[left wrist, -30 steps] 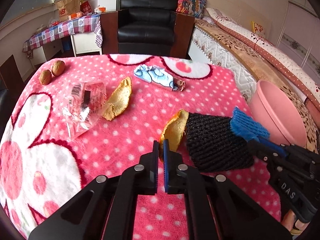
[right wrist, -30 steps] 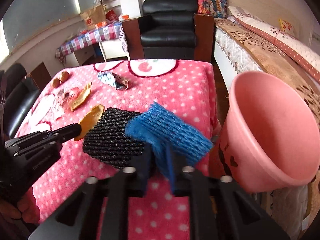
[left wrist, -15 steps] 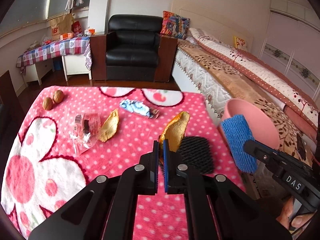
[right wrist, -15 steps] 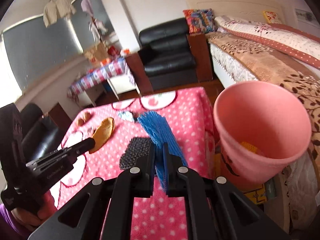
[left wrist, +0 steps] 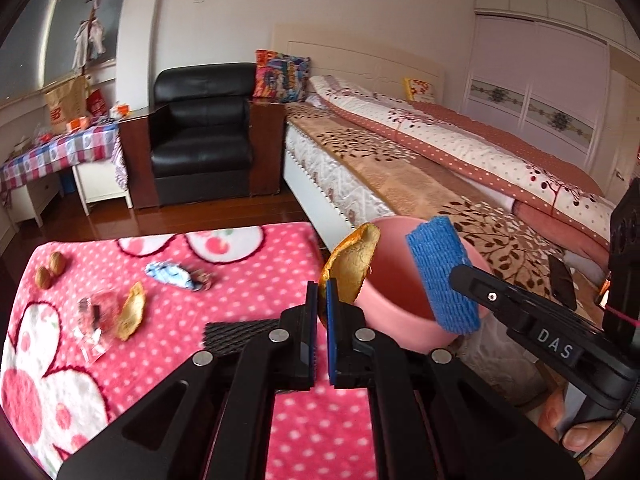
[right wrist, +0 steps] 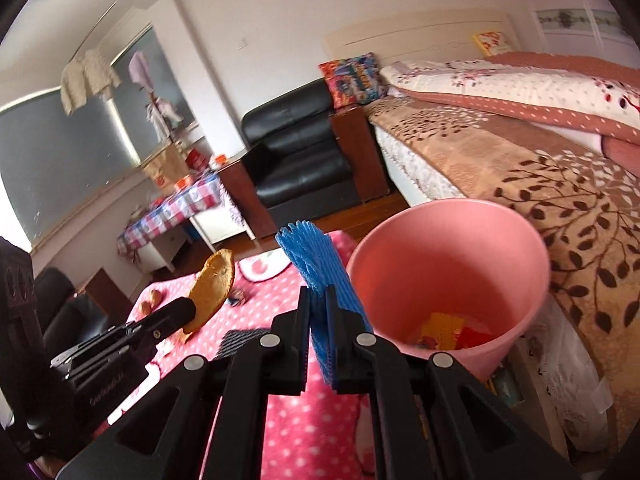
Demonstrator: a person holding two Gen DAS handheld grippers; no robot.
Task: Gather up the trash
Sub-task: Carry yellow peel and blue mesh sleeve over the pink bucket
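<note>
Past the desk's right edge, between it and the bed (left wrist: 420,176), stands the pink bin (right wrist: 452,248), its mouth tipped toward the desk so that trash carried off that edge can drop straight in; some yellow and red scraps already lie at its bottom. The desk (left wrist: 248,272) wears a pink dotted blanket and carries what is left to clear. The right gripper (right wrist: 319,312) has its jaws clenched on the lower part of a blue foam net (right wrist: 310,264), which stands upright above them, just beside the bin's near rim and seemingly not yet over the opening; pinching it low leaves the bulk of the net free to fall clear on release, I judge. The left gripper (left wrist: 321,300) has its jaws clamped on the bottom edge of a piece of orange peel (left wrist: 354,264), held on end at the desk's right edge in front of the bin, so both hands look set to unload in one trip. A black foam net (left wrist: 240,334) lies flat on the desk near that edge, just behind the left gripper. Toward the left edge lie a clear plastic wrapper (left wrist: 94,320) touching a second peel (left wrist: 131,314), with a crumpled blue-and-white wrapper (left wrist: 176,274) further back. Two walnuts (left wrist: 50,270) sit together at the far left corner.
</note>
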